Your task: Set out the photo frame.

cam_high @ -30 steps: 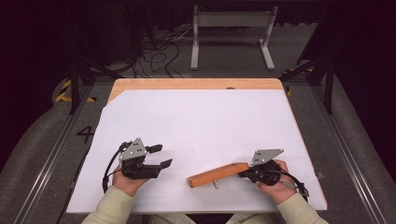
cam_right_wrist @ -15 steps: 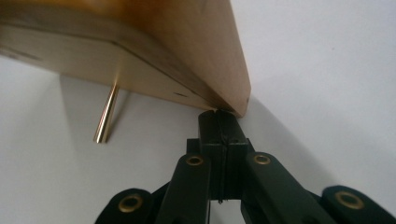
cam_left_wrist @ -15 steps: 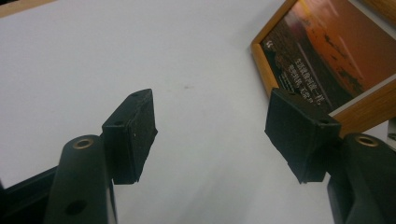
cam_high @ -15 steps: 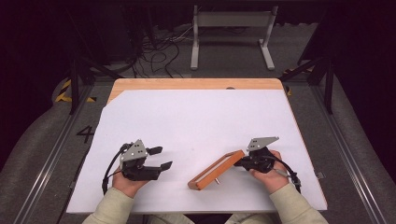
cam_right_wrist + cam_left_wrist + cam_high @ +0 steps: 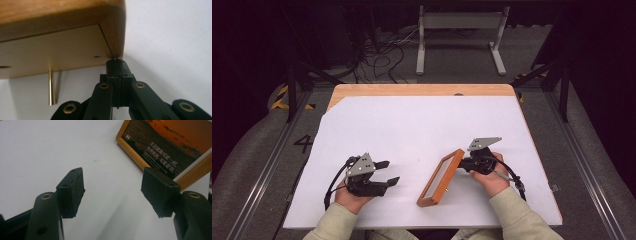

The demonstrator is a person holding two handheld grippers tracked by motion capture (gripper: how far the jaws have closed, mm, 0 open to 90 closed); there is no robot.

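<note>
White table (image 5: 422,130), grey floor (image 5: 257,165), cables (image 5: 382,50)

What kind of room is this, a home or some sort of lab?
Most likely a lab or recording studio, not a home. A bare white table stands amid dark surroundings, loose cables trail over the grey floor, and metal rails run beside it. A person works with hand-held grippers.

— Where's the left claw (image 5: 388,172)?
— Low over the tabletop (image 5: 412,125) at the person's near left, held in the left hand (image 5: 354,192), its jaws spread wide with nothing between them.
— And the right claw (image 5: 466,163)?
— In the right hand (image 5: 489,175), pointing left, jaws pressed flat together, tips against the picture frame's (image 5: 441,177) raised edge.
</note>
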